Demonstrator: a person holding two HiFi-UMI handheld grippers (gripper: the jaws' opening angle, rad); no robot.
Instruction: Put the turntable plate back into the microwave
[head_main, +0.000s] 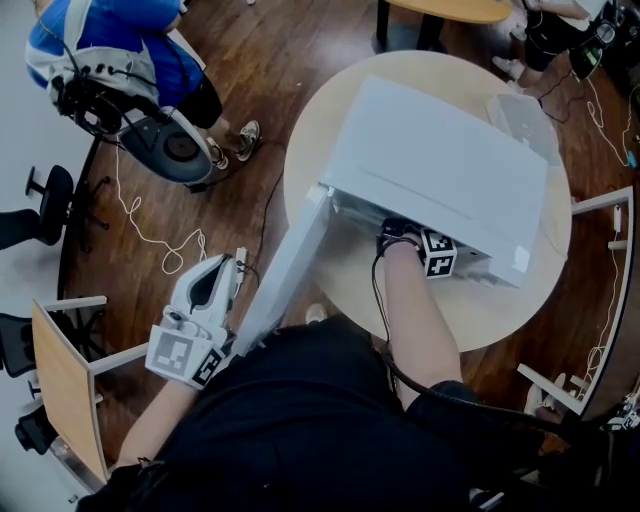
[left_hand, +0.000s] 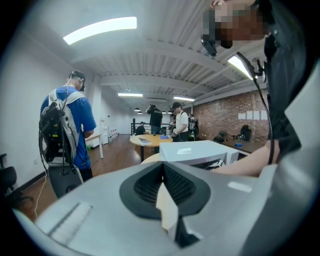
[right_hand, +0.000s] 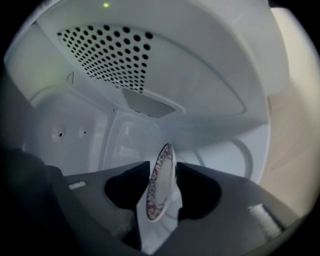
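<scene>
The head view looks steeply down on the microwave (head_main: 440, 170) and surface (head_main: 500, 315). The right gripper view sits close inside it; the left gripper view sees it from farther off.

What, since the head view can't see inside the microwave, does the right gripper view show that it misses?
Right gripper view only: the cavity's perforated wall and a pattern-rimmed plate standing on edge between parted jaws. Head view only: the open door, round table, left gripper, a person in blue. Both: the white microwave with the right gripper reaching in.
</scene>
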